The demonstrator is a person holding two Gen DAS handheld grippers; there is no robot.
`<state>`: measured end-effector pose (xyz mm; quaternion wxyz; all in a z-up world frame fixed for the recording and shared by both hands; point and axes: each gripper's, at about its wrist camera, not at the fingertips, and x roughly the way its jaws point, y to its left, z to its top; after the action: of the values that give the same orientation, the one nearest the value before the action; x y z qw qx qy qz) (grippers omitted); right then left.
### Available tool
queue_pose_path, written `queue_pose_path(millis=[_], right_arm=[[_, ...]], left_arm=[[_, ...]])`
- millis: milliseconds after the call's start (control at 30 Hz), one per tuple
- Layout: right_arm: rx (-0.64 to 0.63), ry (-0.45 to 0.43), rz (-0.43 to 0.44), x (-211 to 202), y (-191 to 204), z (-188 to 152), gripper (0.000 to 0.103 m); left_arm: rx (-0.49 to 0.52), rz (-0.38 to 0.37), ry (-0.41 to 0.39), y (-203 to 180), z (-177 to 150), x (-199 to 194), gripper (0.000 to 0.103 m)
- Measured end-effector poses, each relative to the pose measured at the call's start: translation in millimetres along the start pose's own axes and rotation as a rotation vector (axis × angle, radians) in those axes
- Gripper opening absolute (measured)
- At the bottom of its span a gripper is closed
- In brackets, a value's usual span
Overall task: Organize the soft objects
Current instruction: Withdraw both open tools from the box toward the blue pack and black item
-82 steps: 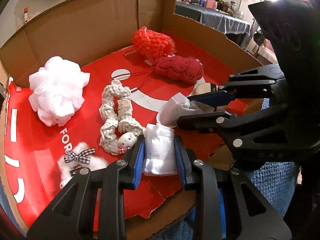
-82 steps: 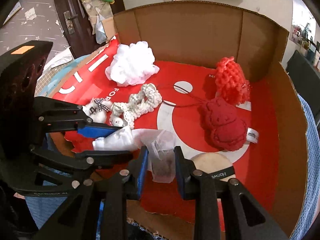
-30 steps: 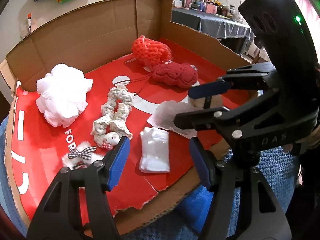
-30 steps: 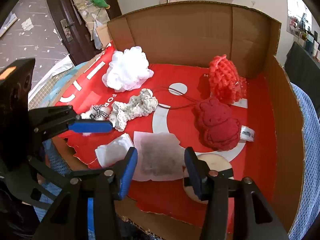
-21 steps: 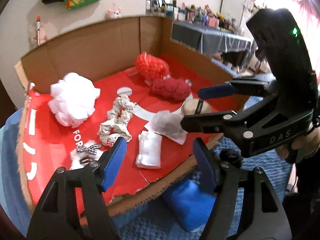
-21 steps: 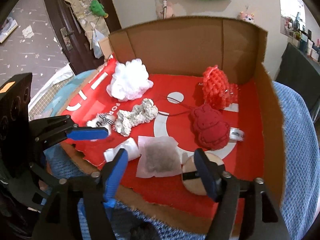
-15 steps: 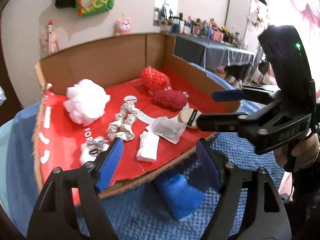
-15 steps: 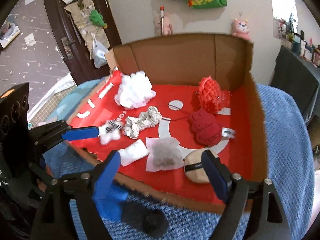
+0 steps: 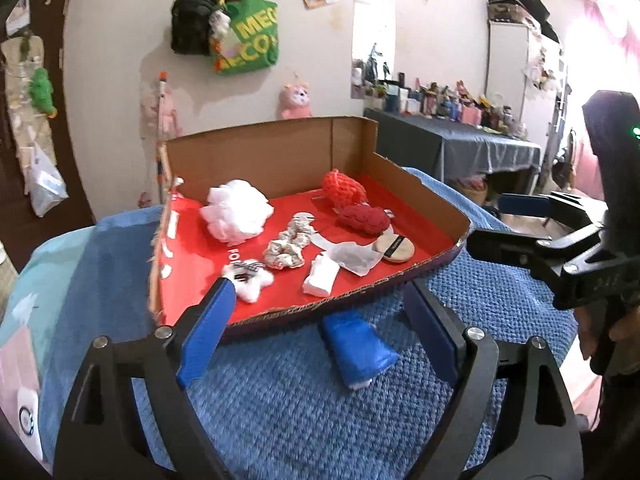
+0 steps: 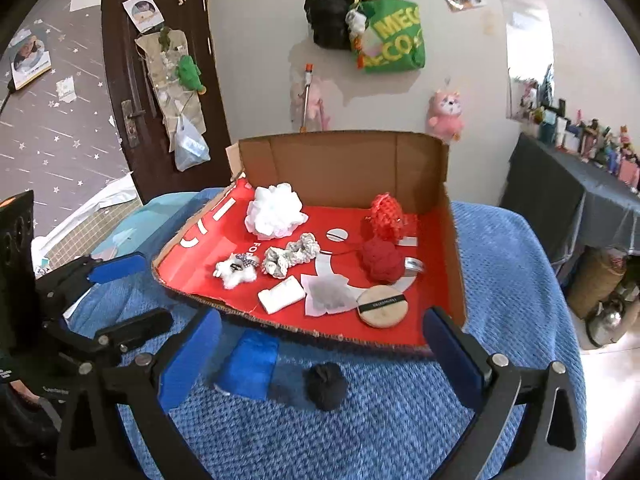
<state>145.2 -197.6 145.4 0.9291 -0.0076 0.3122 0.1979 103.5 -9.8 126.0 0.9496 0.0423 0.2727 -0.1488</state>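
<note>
Both grippers pulled back, fingers wide; white folded cloth (image 9: 320, 278) lies in cardboard tray (image 9: 420, 196), well ahead.

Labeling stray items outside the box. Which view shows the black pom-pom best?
Right wrist: the black pom-pom lies unobstructed on the blue blanket, in front of the cardboard box, beside the blue pouch. Left wrist shows only the pouch; no pom-pom is visible there.

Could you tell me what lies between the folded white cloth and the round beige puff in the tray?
A flat translucent sachet with a dark filling lies between the folded white cloth and the puff, clearest in the right wrist view.
</note>
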Motion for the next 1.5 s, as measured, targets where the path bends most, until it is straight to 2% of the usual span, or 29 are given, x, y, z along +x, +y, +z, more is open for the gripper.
queue_pose_path(millis=[200,400,767,967,1233,1500], right_arm=[[-0.026,-0.049,-0.069,-21,14,-24,0.103],[0.000,-0.089,-0.065,-33,17,-51,0.103],[0.056,-0.088,-0.150,-26,8,-97,0.103],[0.080,-0.071,-0.166,-12,3,-121,0.103],[0.080,-0.042,-0.169,-1,1,-131,0.103],[0.069,-0.027,-0.153,4,-1,-121,0.103]], left_arm=[[-0.036,0.041,-0.041,-6,-19,-18,0.088],[-0.051,0.067,-0.053,-16,-42,-25,0.089],[-0.068,0.098,-0.014,-22,-77,-13,0.089],[-0.097,0.108,0.013,-21,-93,-3,0.089],[-0.101,0.109,0.039,-20,-96,6,0.089],[-0.120,0.087,0.070,-16,-83,16,0.089]])
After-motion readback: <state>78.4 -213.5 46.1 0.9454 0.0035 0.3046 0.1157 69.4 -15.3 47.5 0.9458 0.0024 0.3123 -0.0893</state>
